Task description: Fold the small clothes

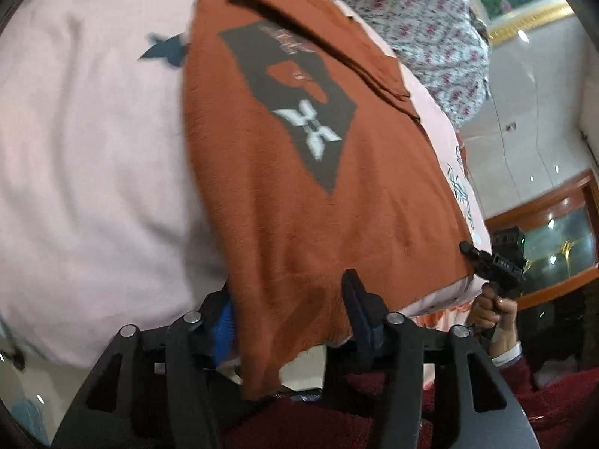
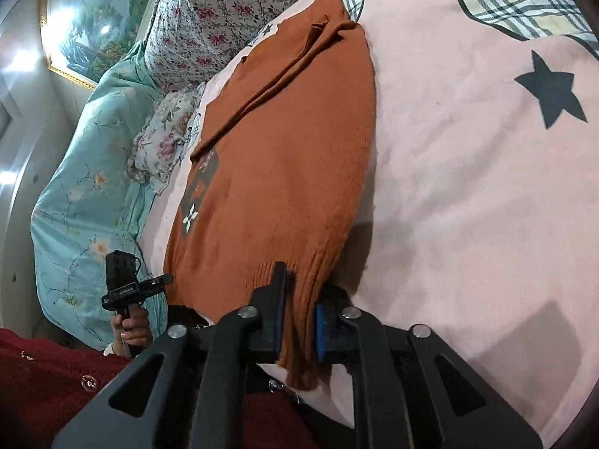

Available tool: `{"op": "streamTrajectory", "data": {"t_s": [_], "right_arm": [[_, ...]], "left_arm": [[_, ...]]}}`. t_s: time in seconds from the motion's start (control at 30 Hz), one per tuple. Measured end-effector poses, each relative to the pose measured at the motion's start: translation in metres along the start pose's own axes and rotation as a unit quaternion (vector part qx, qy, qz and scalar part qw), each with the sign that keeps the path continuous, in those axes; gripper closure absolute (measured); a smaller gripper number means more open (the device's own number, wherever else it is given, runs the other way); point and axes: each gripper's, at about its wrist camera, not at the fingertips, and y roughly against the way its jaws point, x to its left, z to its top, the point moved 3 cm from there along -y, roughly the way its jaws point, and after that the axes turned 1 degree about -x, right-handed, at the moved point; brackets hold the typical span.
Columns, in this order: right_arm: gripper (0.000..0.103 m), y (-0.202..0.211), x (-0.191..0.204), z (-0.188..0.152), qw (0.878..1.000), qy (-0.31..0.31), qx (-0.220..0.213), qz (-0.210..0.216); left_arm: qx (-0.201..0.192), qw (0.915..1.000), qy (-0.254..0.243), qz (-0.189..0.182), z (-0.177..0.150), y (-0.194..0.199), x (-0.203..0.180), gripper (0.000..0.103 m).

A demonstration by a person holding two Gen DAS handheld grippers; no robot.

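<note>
A small rust-orange sweater with a dark printed patch lies flat on a pink bedsheet. A sleeve is folded across its upper part. My left gripper is at the hem's near corner with the hem cloth between its jaws. My right gripper is shut on the ribbed hem of the sweater at the other near corner. Each gripper shows small in the other's view, the right gripper and the left gripper, both at the bed's near edge.
A floral pillow and a turquoise floral quilt lie at the bed's far side. The sheet carries a dark star and a plaid print. The person's red cardigan is close below the grippers. A framed picture hangs behind.
</note>
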Motion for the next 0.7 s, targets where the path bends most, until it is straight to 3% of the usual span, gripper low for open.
{"op": "streamTrajectory", "data": {"t_s": [0.03,0.07,0.1,0.4,0.57,0.7], "right_arm": [[0.088,-0.003,0.003,-0.001,1.000,0.003,0.002,-0.003],[0.088,-0.004,0.005,-0.001,1.000,0.011,0.004,-0.006],[0.096,-0.001,0.007,-0.001,1.000,0.012,0.002,-0.002],[0.097,0.018,0.022,0.009,0.998,0.026,-0.044,0.023],[0.097,0.038,0.050,0.057,0.992,0.048,-0.112,0.034],[0.097,0.034,0.072,0.118,0.984,0.072,-0.158,0.028]], "left_arm": [[-0.004,0.9995,-0.023,0.020,0.000,-0.003,-0.006,0.094],[-0.001,0.9991,-0.031,0.028,-0.002,-0.004,-0.007,0.094],[-0.004,0.9989,-0.034,0.031,-0.003,-0.003,-0.008,0.095],[-0.080,0.9962,-0.032,0.013,0.012,0.037,-0.020,0.096],[-0.140,0.9891,-0.047,0.000,0.056,0.070,-0.036,0.096],[-0.183,0.9817,-0.053,-0.002,0.119,0.074,-0.045,0.096]]}}
